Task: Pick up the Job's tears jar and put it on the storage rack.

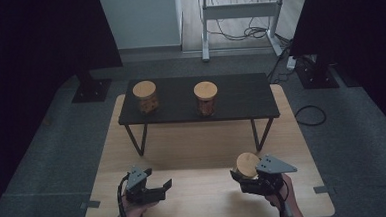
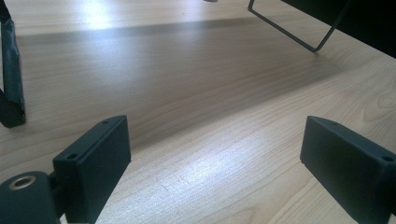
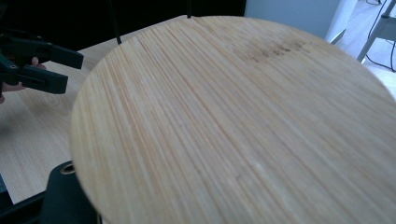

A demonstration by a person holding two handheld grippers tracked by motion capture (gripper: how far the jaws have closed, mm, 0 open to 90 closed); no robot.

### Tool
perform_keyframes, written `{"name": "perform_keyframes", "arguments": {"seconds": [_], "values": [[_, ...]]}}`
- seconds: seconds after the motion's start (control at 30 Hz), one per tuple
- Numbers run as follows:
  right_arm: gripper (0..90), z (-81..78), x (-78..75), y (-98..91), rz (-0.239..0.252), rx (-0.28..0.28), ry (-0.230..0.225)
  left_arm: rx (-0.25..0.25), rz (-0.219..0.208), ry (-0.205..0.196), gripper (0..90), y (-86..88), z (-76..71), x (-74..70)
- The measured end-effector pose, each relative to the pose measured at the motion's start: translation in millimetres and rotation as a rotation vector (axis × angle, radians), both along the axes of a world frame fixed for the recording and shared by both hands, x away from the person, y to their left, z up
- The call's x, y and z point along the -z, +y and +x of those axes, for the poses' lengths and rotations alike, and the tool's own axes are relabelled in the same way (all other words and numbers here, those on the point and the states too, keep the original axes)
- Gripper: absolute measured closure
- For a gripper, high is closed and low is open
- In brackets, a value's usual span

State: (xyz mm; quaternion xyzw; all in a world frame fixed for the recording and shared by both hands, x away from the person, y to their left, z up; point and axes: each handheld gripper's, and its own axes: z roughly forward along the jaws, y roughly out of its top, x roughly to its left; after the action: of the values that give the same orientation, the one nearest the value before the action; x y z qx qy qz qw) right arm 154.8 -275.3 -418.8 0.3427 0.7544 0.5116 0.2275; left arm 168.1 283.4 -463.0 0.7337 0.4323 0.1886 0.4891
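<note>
pale wooden tabletop [image 1: 193, 153] fills the near ground; at its near right, the right claw [image 1: 244, 178] is clamped on a round bamboo-lidded jar [image 1: 247, 164], while the left claw [image 1: 157, 188] rests with jaws apart.

**Light wood counter with a little black shelf on it**

So the counter [image 1: 193, 148] is pale wood on grey carpet. A low black shelf [image 1: 241, 103] on wire legs stands along its far side, carrying two lidded jars: left jar [image 1: 146, 97], right jar [image 1: 206, 98].
</note>
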Motion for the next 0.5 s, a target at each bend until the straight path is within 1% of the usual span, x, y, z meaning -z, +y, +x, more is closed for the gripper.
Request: {"name": "perform_keyframes", "arguments": {"seconds": [0.13, 0.23, 0.5], "values": [[24.5, 1.4, -1.6, -1.7, 0.005, -0.003, -0.001, 0.002, 0.004, 0.004, 8.2, -0.9, 0.7, 0.6], [24.5, 4.4, -2.8, -4.6, 0.018, -0.005, 0.0, 0.006, 0.006, 0.007, 8.1, -2.0, 1.5, 1.3], [24.5, 10.1, -8.7, -3.6, 0.009, -0.008, 0.002, 0.0, 0.004, 0.006, 8.1, -0.1, 1.8, 1.0]]}}
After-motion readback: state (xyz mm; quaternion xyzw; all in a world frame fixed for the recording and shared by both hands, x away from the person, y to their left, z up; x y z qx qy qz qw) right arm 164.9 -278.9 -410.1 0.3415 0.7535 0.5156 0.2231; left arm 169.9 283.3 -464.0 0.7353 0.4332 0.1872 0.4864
